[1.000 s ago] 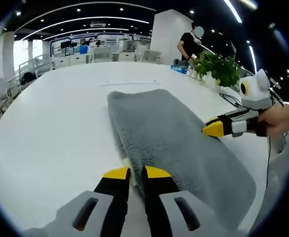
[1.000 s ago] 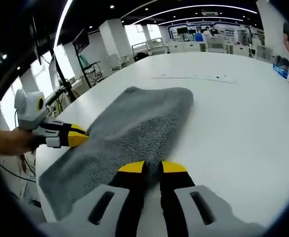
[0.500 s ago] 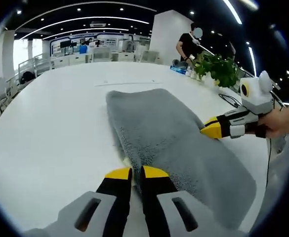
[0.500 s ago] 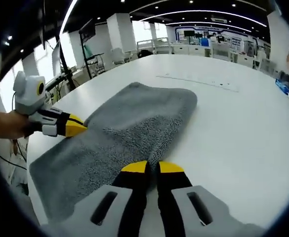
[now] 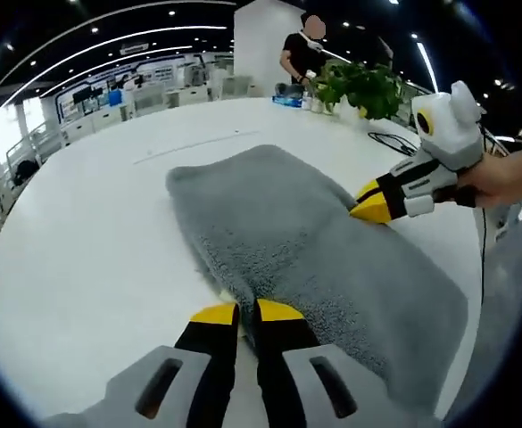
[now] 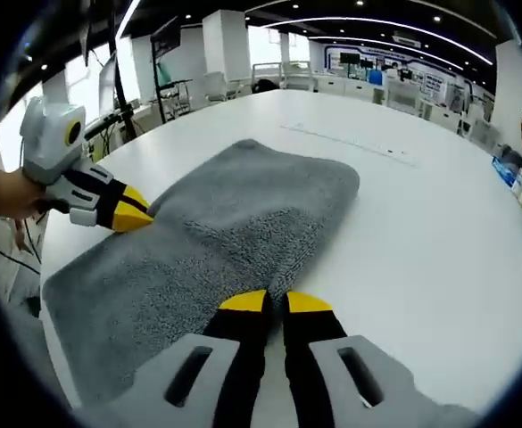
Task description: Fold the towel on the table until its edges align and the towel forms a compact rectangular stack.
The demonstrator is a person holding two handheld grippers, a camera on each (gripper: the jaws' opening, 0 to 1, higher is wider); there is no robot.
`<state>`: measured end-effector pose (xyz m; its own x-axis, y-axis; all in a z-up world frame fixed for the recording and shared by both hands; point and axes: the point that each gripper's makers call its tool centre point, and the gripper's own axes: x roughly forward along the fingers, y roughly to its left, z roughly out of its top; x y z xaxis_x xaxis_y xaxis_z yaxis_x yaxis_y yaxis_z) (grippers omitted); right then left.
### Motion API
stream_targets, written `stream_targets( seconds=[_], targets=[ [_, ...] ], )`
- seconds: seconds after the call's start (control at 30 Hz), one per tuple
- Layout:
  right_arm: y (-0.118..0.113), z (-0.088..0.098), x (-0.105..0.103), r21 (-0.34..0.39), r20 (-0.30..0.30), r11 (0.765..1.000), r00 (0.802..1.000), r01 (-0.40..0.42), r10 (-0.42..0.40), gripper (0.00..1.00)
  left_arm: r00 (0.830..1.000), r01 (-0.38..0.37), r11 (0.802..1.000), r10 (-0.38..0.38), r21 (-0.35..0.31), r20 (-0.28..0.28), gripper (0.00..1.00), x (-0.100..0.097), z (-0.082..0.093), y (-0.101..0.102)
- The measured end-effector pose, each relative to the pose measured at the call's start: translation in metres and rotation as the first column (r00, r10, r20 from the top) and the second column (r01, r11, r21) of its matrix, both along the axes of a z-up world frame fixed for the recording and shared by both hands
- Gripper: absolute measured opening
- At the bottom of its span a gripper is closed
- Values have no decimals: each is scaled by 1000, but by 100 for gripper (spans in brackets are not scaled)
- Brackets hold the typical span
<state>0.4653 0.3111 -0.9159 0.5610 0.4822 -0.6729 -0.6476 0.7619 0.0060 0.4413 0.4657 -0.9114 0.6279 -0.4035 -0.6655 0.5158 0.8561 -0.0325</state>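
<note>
Grey towel lies folded lengthwise on the white desk. Left claw is pressed together, pinching one long edge of the towel. Right claw likewise pinches the opposite long edge. Potted plant stands at the desk's far side.

A: Where is the left gripper view looking from?

B: It's sitting low and close over the fluffy grey towel, facing along the round white table.

A: And the right gripper view?

B: It's looking in from the opposite long edge, equally close. Both are sharing that towel and table.
</note>
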Motion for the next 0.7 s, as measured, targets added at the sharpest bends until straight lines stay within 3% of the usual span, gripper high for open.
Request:
stream_targets(
  seconds=[0.1, 0.33, 0.57, 0.67, 0.7],
  targets=[
    [-14, 1, -9, 10, -2, 1000, 1000, 27, -27, 4, 999, 32, 999, -33, 28, 20, 6, -6, 0, -14],
    [-50, 2, -19, -25, 5, 998, 998, 57, -57, 4, 998, 61, 998, -61, -24, 13, 6, -17, 0, -51],
    [-73, 2, -22, 11, -25, 994, 994, 109, -109, 4, 997, 74, 997, -74, -37, 18, 7, -19, 0, -73],
    [-71, 2, -22, -100, 23, 995, 1000, -8, 11, 4, 997, 70, 996, -69, -48, 16, 7, -19, 0, -74],
    [-69, 2, -23, -103, 17, 994, 1000, -18, 20, 4, 998, 68, 997, -68, -48, 16, 7, -19, 0, -74]
  ],
)
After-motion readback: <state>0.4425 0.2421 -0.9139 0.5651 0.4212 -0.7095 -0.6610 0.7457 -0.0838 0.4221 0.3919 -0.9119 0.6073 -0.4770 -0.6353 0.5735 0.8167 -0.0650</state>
